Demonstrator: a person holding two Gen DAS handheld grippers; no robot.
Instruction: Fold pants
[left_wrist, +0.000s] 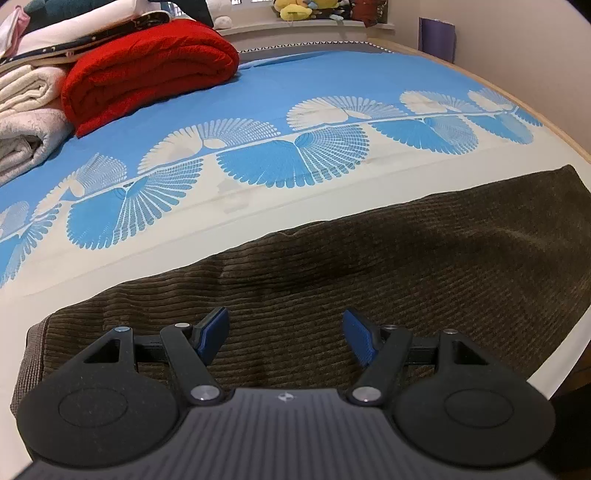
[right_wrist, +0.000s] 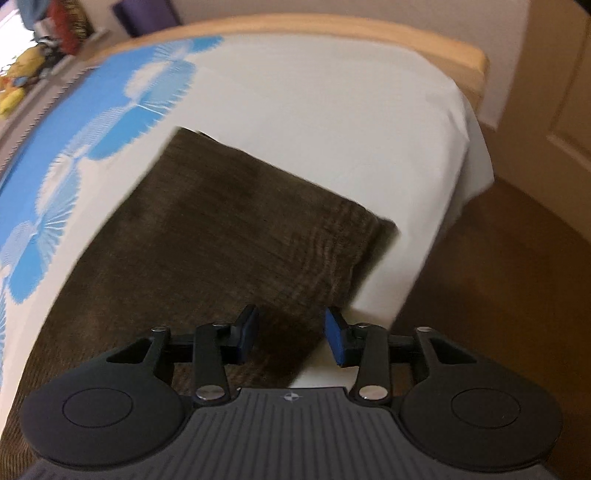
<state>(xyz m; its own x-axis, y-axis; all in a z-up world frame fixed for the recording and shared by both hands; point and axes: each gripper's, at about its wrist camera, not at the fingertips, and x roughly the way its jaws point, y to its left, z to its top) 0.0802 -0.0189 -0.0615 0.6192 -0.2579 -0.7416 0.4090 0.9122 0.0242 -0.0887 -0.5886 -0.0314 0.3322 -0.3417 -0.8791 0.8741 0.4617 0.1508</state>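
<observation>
Left wrist: one pair of brown ribbed corduroy pants (left_wrist: 369, 266) on the bed (left_wrist: 258, 206); both left tongs (left_wrist: 285, 338) and right tongs (right_wrist: 290, 338) spread, empty.

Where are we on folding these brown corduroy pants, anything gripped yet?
Done: the brown corduroy pants lie flat in a long strip near the edge of the bed, apparently already halved lengthwise. In hand: nothing; the left tongs and right tongs both hover open over the fabric, the right at its near edge. Left: grip the pants and fold them across.
</observation>
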